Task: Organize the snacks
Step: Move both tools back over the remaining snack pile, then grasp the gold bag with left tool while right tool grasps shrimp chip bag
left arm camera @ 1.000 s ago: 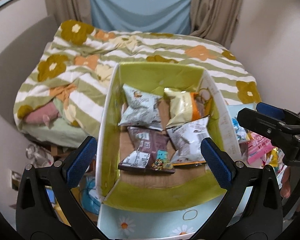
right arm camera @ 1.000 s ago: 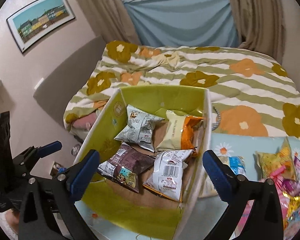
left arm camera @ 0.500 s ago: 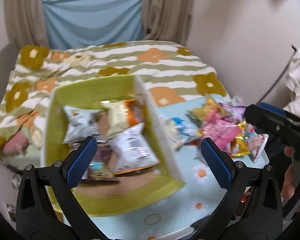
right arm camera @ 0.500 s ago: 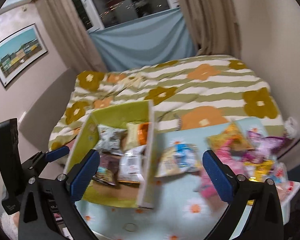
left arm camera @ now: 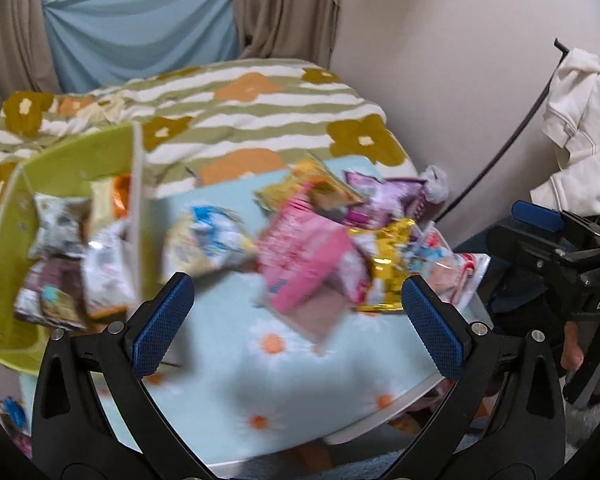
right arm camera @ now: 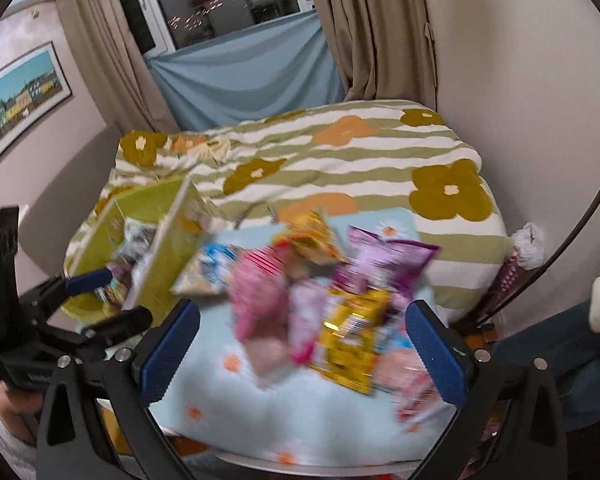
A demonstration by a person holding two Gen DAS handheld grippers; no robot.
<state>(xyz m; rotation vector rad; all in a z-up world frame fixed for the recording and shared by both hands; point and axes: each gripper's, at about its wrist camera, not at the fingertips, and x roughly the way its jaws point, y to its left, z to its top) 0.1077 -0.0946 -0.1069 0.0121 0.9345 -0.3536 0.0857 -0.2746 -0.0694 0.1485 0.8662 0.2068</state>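
A green box on the table's left holds several snack packets; it also shows in the right wrist view. A pile of loose snack packets lies to its right: a pink packet, a yellow one, a purple one and a blue-white one. My left gripper is open and empty above the table in front of the pile. My right gripper is open and empty over the pile. Both views are motion-blurred.
The table has a light blue daisy cloth. A bed with a striped flower quilt lies behind it. A wall stands to the right, with a white garment hanging there. The other gripper shows at each view's edge.
Both grippers have swung right, from over the green box to the loose snack pile. Both have stayed open and empty.
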